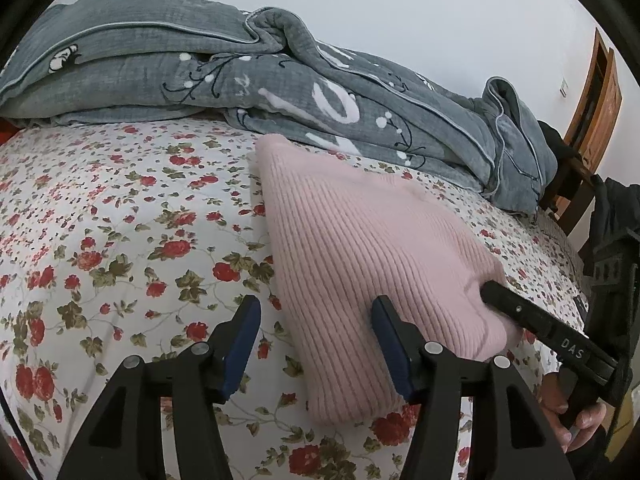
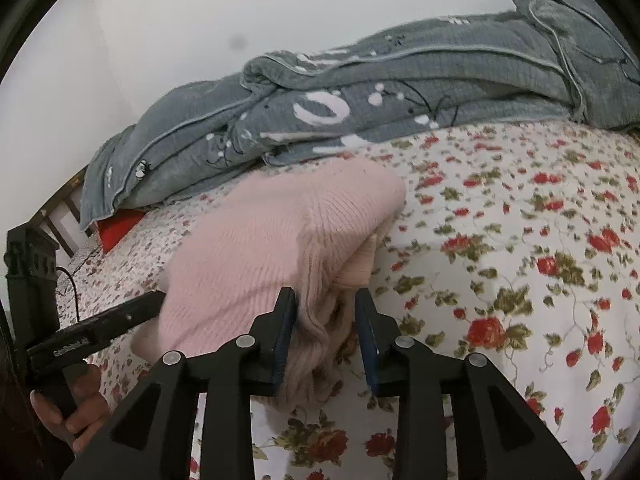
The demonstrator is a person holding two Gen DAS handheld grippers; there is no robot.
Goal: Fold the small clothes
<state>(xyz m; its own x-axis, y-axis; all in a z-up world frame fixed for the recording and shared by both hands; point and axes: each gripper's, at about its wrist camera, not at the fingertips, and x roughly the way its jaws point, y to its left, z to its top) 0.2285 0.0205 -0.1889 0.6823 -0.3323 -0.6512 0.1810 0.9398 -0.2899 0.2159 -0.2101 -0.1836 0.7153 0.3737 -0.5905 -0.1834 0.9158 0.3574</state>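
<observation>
A folded pink ribbed knit garment (image 1: 360,248) lies on the floral bedsheet (image 1: 120,220). My left gripper (image 1: 316,312) is open, its right finger against the garment's near left edge, nothing between the jaws but sheet and the garment's edge. In the right wrist view, my right gripper (image 2: 325,304) has its jaws around the bunched edge of the pink garment (image 2: 272,232), which fills the gap between them. The right gripper's finger (image 1: 532,316) shows in the left wrist view at the garment's right side. The left gripper's finger (image 2: 104,320) shows at the left in the right wrist view.
A crumpled grey quilt (image 1: 240,68) lies along the back of the bed against the white wall. A wooden headboard (image 1: 568,188) and wooden door (image 1: 600,92) are at the right. A red item (image 2: 120,228) and bed rail (image 2: 60,208) lie at the far left.
</observation>
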